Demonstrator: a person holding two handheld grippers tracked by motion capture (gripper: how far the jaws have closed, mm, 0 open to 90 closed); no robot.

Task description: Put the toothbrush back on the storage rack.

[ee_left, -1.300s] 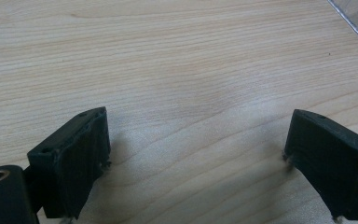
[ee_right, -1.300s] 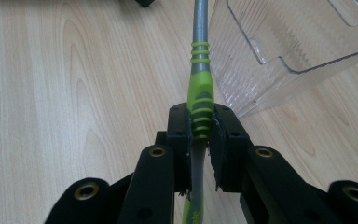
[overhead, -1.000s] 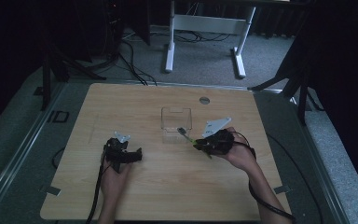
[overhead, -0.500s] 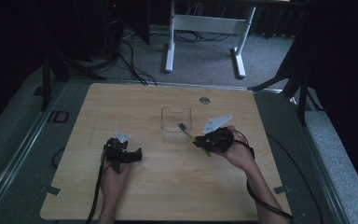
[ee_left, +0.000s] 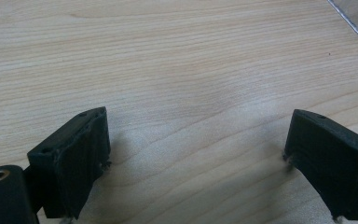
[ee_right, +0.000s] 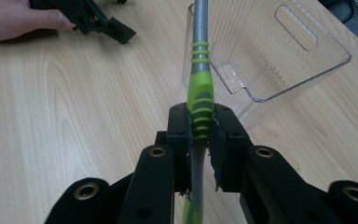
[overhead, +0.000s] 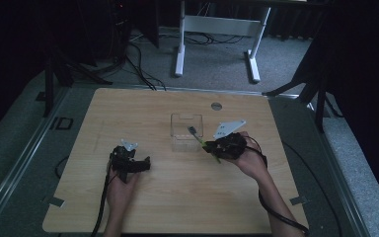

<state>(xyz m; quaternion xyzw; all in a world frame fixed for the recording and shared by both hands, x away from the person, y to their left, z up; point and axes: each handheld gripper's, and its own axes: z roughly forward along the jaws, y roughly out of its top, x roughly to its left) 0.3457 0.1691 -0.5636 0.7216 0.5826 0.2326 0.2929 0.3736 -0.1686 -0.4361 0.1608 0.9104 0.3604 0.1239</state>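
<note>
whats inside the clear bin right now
The head end of the green-grey toothbrush, clamped in the right hand-held gripper, reaches over the clear bin; its tip is cut off from sight.

wooden table, white desk frame, floor cables

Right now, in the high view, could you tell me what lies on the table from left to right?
Left tool with open jaws → clear plastic box → green-handled toothbrush, head over the box → right tool, shut on the toothbrush.
</note>
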